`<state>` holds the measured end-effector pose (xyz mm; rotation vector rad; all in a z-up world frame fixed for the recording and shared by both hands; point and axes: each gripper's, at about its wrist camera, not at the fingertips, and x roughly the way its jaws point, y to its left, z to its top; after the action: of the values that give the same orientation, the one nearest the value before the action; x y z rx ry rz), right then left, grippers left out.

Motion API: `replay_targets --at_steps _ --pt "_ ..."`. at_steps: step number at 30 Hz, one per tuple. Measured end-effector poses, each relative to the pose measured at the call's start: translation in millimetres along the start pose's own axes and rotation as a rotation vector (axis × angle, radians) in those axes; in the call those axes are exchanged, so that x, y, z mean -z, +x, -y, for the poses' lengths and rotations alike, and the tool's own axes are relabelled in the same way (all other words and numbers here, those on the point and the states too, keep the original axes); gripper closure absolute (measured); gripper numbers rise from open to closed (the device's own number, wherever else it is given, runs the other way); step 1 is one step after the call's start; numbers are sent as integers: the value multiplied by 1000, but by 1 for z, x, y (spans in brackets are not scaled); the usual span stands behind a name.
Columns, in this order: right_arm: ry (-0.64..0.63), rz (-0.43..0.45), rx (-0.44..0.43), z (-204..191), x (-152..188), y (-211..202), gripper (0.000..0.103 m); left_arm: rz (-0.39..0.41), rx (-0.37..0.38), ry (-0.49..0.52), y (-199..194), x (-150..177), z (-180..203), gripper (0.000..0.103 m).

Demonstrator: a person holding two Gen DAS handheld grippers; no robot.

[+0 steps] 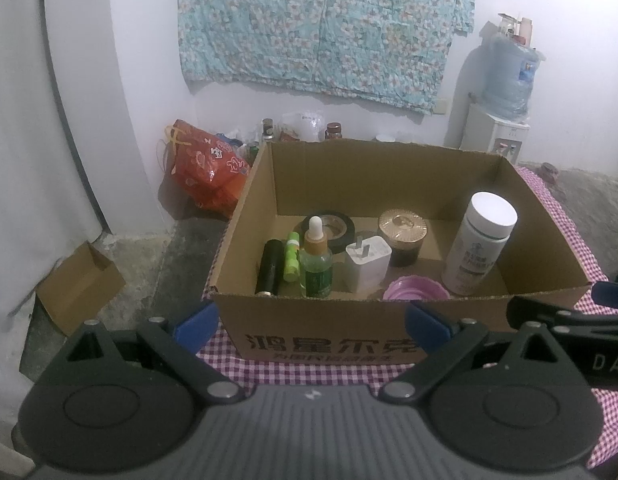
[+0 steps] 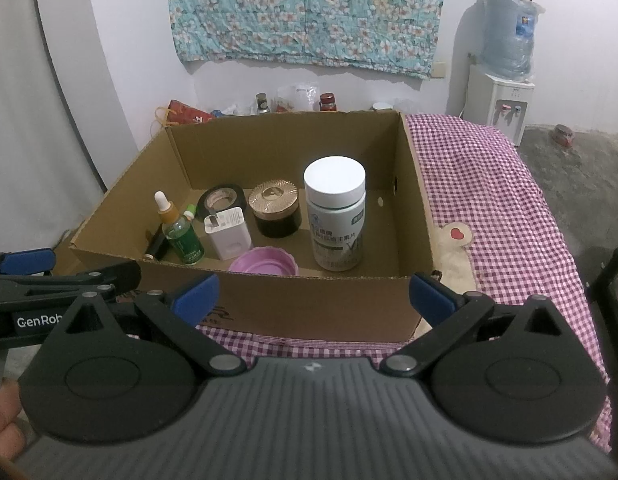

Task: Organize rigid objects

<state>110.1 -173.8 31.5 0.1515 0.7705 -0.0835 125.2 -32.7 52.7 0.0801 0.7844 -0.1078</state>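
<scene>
An open cardboard box (image 1: 389, 168) (image 2: 417, 208) stands on a purple checked cloth. Inside it are a tall white bottle (image 1: 479, 240) (image 2: 335, 216), a gold-lidded dark jar (image 1: 403, 236) (image 2: 273, 210), a white charger (image 1: 367, 266) (image 2: 228, 232), a green dropper bottle (image 1: 315, 264) (image 2: 181, 236), a roll of black tape (image 1: 329, 230) (image 2: 222, 199), a pink dish (image 1: 413, 290) (image 2: 265, 263), a black tube (image 1: 269, 266) and a small green tube (image 1: 291, 256). My left gripper (image 1: 311, 322) and right gripper (image 2: 313, 292) both hang open and empty before the box's near wall.
The checked cloth (image 2: 509, 208) stretches right of the box. A red bag (image 1: 207, 168), jars and bottles line the back wall. A water dispenser (image 2: 505, 60) stands at right, and a small cardboard piece (image 1: 79, 286) lies on the floor at left. A hand (image 2: 5, 424) shows at lower left.
</scene>
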Motion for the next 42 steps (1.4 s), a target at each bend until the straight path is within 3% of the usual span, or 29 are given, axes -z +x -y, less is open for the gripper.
replay_targets --at_steps 42 --pt "8 -7 0 3 0 1 1 -3 1 3 0 0 1 3"
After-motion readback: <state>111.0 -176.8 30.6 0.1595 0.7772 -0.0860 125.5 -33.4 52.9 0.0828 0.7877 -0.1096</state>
